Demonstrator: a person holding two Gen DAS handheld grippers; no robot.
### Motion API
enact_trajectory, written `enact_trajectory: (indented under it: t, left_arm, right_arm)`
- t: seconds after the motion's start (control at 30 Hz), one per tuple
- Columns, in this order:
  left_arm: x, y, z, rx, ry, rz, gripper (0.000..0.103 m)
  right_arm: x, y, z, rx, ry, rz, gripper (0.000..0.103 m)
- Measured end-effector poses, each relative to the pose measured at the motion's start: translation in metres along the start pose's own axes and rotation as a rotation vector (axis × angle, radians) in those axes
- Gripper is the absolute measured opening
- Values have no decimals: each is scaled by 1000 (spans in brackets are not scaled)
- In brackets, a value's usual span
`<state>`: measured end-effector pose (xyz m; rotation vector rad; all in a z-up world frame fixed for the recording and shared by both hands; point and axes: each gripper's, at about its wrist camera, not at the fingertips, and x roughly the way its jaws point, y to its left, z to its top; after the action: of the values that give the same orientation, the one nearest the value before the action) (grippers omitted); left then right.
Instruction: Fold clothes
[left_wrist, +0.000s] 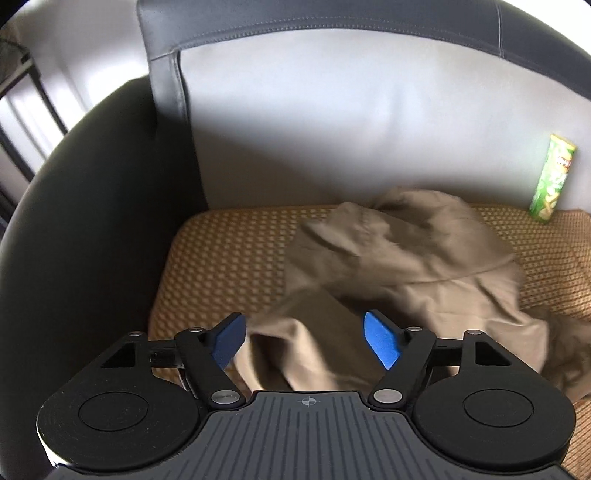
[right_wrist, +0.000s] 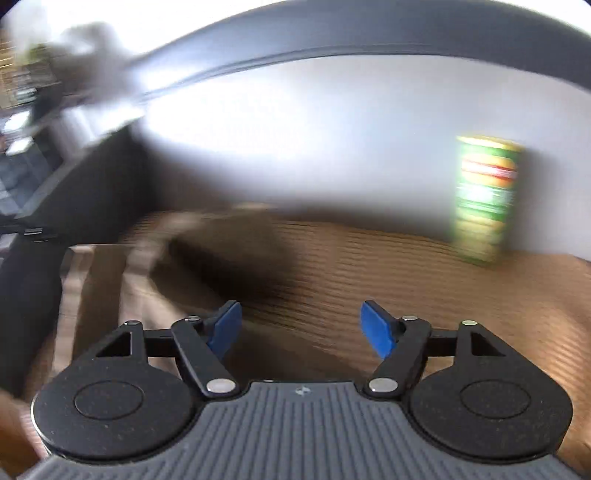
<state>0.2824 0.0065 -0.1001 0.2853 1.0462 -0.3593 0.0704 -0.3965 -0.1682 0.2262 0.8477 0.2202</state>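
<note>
Your left claw (left_wrist: 306, 341) is spread wide, empty, just above the crumpled tan garment (left_wrist: 406, 280) on the sofa seat (left_wrist: 221, 266). Your right claw (right_wrist: 301, 332) is spread too, over bare seat; green can (right_wrist: 484, 199) stands far right.

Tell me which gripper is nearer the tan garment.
Left. The left gripper hangs open right over the crumpled tan garment; the right gripper, also open, sits over bare woven seat mat, the garment to its left.
</note>
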Motion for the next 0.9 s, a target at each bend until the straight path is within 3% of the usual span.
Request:
enact_trajectory:
  t: [0.07, 0.13, 0.27, 0.37, 0.4, 0.43, 0.47, 0.53, 0.67, 0.9]
  left_arm:
    - [16, 7, 5, 44, 11, 6, 88]
    - [41, 13, 9, 73, 66, -21, 88]
    - [91, 21, 13, 69, 153, -81, 88]
    - [121, 27, 9, -4, 205, -118, 88]
    - [130, 27, 7, -39, 225, -128, 74]
    - [129, 28, 6, -62, 227, -159, 51]
    - [129, 28, 6, -86, 228, -190, 15]
    - [127, 28, 4, -132, 228, -250, 5]
    - [78, 13, 17, -126, 85, -279, 0]
    - [-7, -4, 40, -173, -117, -361, 0]
  right_arm:
    - [36, 31, 16, -43, 36, 93, 79]
    - [65, 57, 26, -80, 67, 133, 79]
    - [111, 77, 34, -98, 128, 127, 79]
    - [137, 81, 33, -75, 165, 110, 79]
    - [141, 77, 31, -60, 178, 111, 72]
    - [146, 73, 33, -33, 201, 114, 56]
    - [150, 70, 36, 1, 230, 119, 19]
    - [143, 63, 45, 42, 221, 112, 16]
    - [105, 59, 67, 25, 149, 114, 7]
    - [19, 40, 100, 5, 19, 116, 6]
